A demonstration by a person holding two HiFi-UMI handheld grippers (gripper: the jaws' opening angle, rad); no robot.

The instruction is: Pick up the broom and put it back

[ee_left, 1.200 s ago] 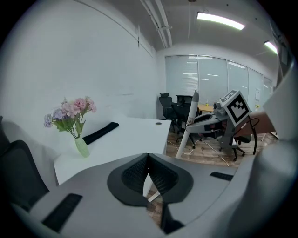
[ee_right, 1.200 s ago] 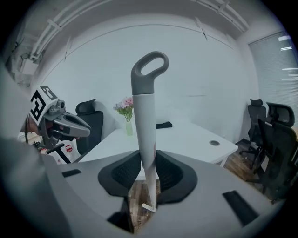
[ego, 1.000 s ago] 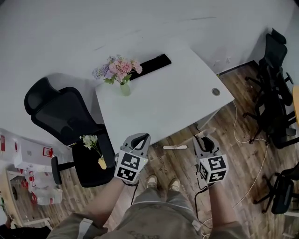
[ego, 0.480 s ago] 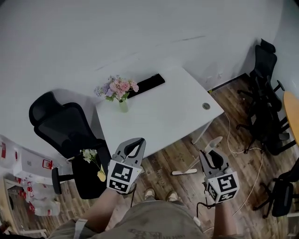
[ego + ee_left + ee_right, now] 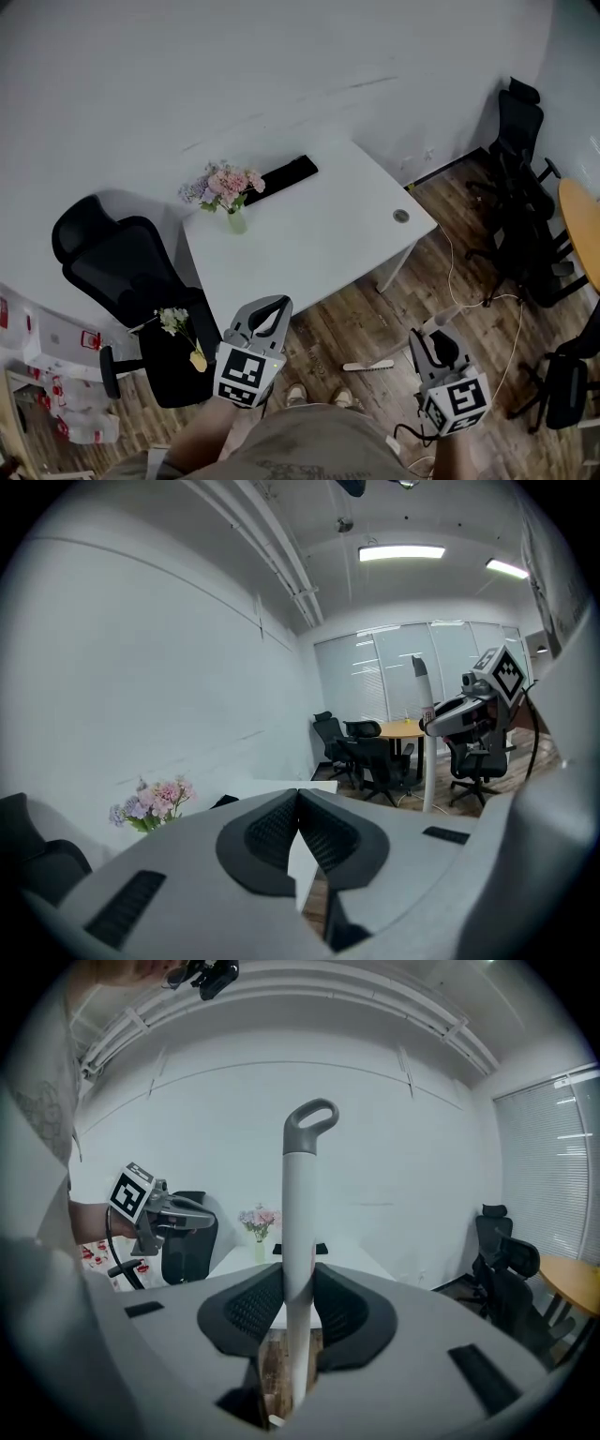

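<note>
White desk (image 5: 309, 246) by a pale wall (image 5: 187, 75), plank floor (image 5: 375, 314), black office chairs (image 5: 122, 267), perhaps blinds on the windows (image 5: 412, 667).

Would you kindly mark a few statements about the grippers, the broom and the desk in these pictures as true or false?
1. The right gripper is shut on the broom handle. True.
2. The left gripper grips the broom handle too. False: its jaws are together with nothing between them.
3. A vase of pink flowers stands on the white desk. True.
4. The broom handle lies flat on the white desk. False: it stands between the right gripper's jaws, clear of the desk.
</note>
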